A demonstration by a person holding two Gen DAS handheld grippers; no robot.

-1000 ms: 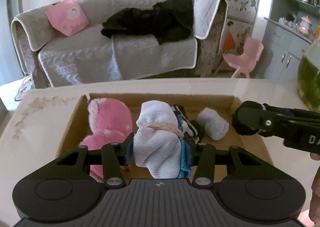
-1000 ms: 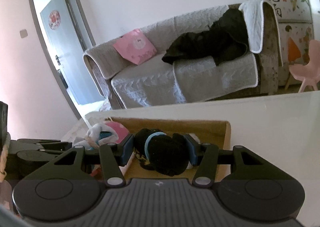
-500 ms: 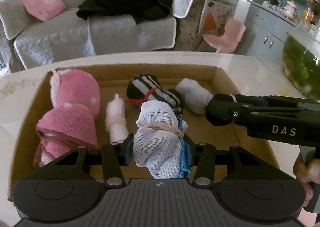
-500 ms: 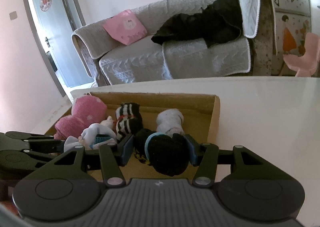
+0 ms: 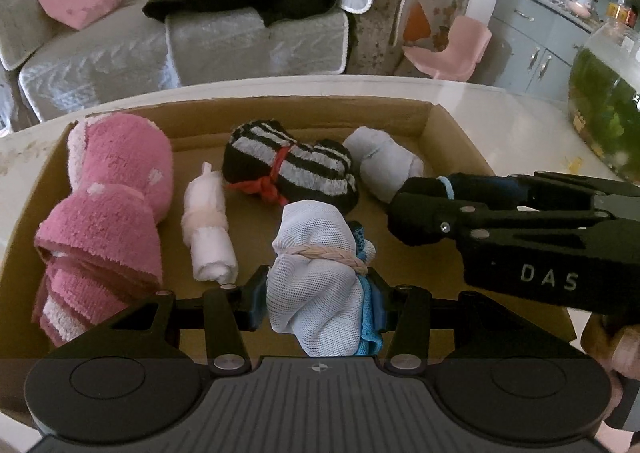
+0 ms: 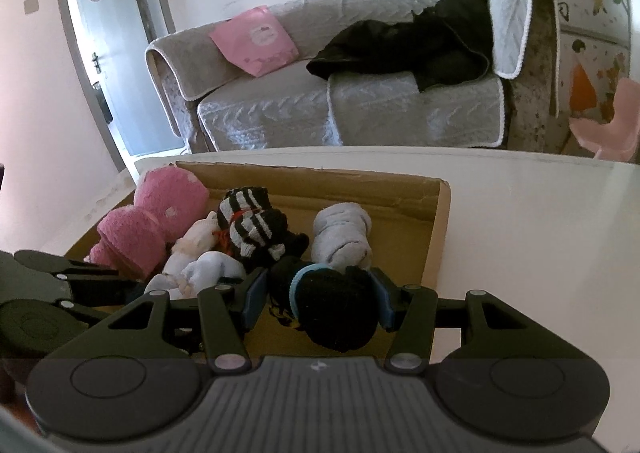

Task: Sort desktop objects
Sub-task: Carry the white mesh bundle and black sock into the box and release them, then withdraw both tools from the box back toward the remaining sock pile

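Observation:
My left gripper (image 5: 318,303) is shut on a white mesh sock bundle (image 5: 312,285) tied with a pale band, a blue sock showing at its right side. It hangs low over the cardboard box (image 5: 304,113). My right gripper (image 6: 318,299) is shut on a black sock bundle (image 6: 336,303) with a blue band, over the box's right part. Both bundles hang among the ones lying inside. In the left wrist view the right gripper (image 5: 416,213) reaches in from the right. The left gripper (image 6: 136,285) shows at the left of the right wrist view.
In the box lie a pink fluffy bundle (image 5: 108,205), a small white roll (image 5: 206,221), a black-and-white striped bundle (image 5: 288,169) tied with red string, and a pale grey roll (image 5: 382,161). The box stands on a white table (image 6: 540,233). A fish tank (image 5: 608,101) stands right.
Both grippers have tipped downward and sunk toward the box with their bundles. The box's inside and its contents now fill far more of both views.

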